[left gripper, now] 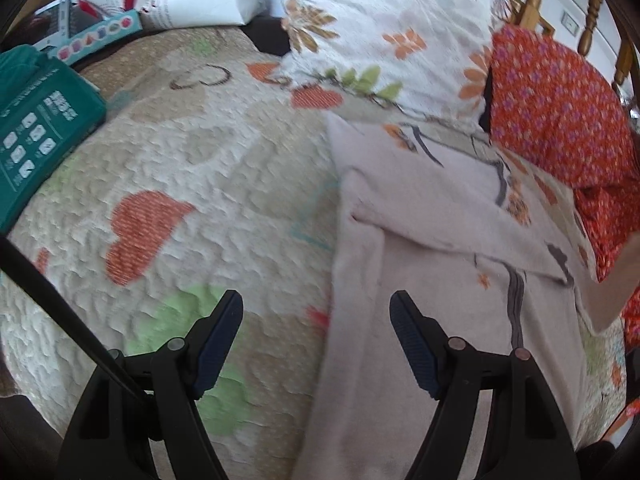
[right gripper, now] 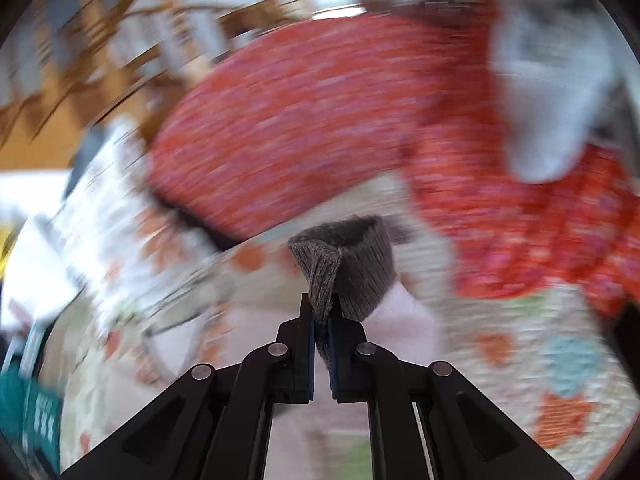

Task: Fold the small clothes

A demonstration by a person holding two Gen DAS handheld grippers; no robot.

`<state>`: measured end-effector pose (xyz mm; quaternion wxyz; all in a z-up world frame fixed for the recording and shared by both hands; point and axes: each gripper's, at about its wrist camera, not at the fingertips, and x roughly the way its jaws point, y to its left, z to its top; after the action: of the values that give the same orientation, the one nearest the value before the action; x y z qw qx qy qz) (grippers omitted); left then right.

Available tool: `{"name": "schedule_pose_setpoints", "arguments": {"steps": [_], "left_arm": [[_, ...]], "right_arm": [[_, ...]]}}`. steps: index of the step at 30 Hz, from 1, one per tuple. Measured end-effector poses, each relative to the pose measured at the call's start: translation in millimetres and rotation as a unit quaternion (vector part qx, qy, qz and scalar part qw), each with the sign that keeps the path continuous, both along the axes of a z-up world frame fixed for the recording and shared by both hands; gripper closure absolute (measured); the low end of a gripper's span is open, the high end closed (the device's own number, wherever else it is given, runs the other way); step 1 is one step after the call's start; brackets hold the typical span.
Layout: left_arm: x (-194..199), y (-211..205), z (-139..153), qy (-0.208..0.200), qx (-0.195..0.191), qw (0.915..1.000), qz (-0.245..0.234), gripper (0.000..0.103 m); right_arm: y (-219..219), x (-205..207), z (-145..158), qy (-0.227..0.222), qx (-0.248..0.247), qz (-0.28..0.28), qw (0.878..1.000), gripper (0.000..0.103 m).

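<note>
right gripper: pinched tight on the grey ribbed cuff of the pale garment, lifted above the quilt.
left gripper: spread wide and holding nothing, poised over the garment's left edge.
garment: lay flat along the quilt's right side, one flap already turned over.
fold: best carried across slowly, cuff kept taut, the free claw pinning the crease (right view too blurred to judge alignment).
setting: floral pillow and red pillow at the bed's head, wooden posts behind; teal package at the left edge.
</note>
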<state>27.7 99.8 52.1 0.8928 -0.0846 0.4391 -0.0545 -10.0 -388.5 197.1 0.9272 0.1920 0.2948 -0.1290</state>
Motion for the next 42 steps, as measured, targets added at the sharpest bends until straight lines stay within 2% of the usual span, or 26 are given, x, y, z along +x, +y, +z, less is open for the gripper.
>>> {"name": "schedule_pose_setpoints", "arguments": {"steps": [4,9,11,17,22,28,30,33,35,38,42], "left_arm": [[3,19,6,0.0,-0.013,0.9996,0.024,0.028],[6,42,11,0.001,-0.034,0.9979,0.055,0.028],[8,50,13,0.002,-0.042,0.997,0.065,0.028],[11,67,16,0.004,-0.052,0.995,0.085,0.027],[14,75,14,0.015,-0.066,0.9929,0.097,0.027],[16,75,13,0.016,-0.063,0.9926,0.103,0.027],[16,75,12,0.017,-0.062,0.9926,0.103,0.027],[17,75,10,0.021,-0.061,0.9925,0.104,0.027],[17,76,9,0.022,-0.061,0.9922,0.107,0.027],[18,77,7,0.025,-0.061,0.992,0.108,0.027],[19,72,3,0.031,-0.061,0.9926,0.1,0.027]], "right_arm": [[98,57,-17,0.017,-0.002,0.107,0.994,0.097],[204,107,-54,0.052,-0.001,0.206,0.977,0.097],[241,123,-74,0.072,-0.01,0.232,0.97,0.097],[304,149,-124,0.12,-0.027,0.268,0.956,0.097],[333,167,-153,0.15,-0.048,0.276,0.948,0.097],[355,178,-168,0.167,-0.046,0.292,0.94,0.097],[365,180,-174,0.177,-0.037,0.317,0.931,0.093],[377,179,-182,0.189,0.002,0.364,0.912,0.093],[380,175,-177,0.18,0.016,0.385,0.905,0.091],[374,169,-165,0.162,0.033,0.391,0.905,0.088],[341,162,-153,0.15,0.049,0.362,0.919,0.084]]}}
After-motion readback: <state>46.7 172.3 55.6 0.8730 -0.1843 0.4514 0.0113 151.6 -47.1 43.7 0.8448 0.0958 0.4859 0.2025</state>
